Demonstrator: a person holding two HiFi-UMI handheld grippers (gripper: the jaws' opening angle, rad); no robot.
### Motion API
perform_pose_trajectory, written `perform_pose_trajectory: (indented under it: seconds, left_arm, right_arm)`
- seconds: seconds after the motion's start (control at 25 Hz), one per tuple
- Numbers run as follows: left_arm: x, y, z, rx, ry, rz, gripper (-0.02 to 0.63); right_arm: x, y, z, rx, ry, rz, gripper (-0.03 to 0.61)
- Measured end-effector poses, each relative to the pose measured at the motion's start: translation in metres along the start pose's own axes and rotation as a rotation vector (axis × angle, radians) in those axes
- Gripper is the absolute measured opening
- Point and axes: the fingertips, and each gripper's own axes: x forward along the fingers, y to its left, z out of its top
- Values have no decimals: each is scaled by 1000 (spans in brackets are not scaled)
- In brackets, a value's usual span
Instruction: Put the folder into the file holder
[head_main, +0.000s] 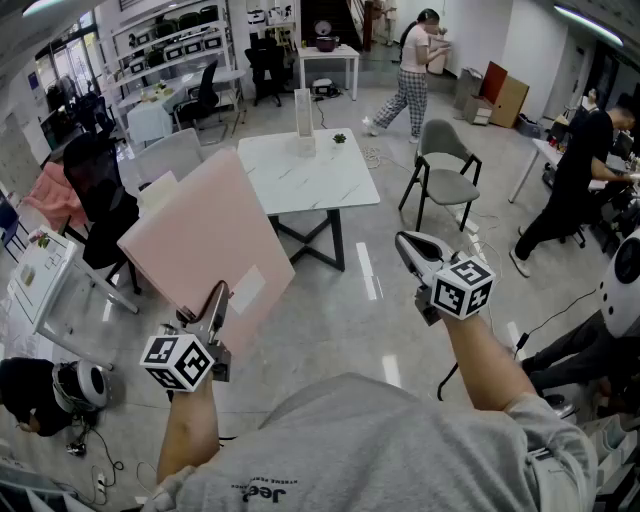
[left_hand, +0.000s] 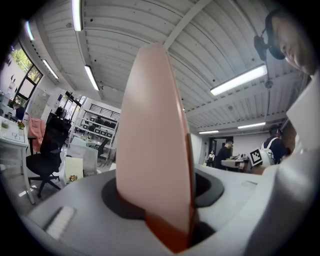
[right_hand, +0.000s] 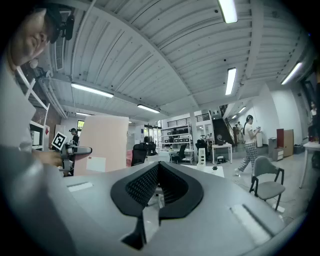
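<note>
My left gripper (head_main: 214, 303) clamps the folder (head_main: 200, 240) at its 6 o'clock corner; I judge it light, bendy, slick. Right gripper (head_main: 408, 243) closed, empty.

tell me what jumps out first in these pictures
A big pink folder, held up at a slant in the left gripper, fills the left foreground. Beyond it stands a white marble table with a white file holder at its far edge. The right gripper hangs empty, jaws together.

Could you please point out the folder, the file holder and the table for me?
folder (head_main: 205, 240), head view, middle of its pink face.
file holder (head_main: 303, 120), head view, its upright side.
table (head_main: 330, 180), head view, bare part of its top.
</note>
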Motion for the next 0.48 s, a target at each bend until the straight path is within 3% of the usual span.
perform_pose_trajectory:
  seconds: [0.48]
  left_arm:
    - [13, -27, 8, 13, -7, 3, 262]
  right_arm:
    - [-15, -21, 10, 8, 0, 17, 3]
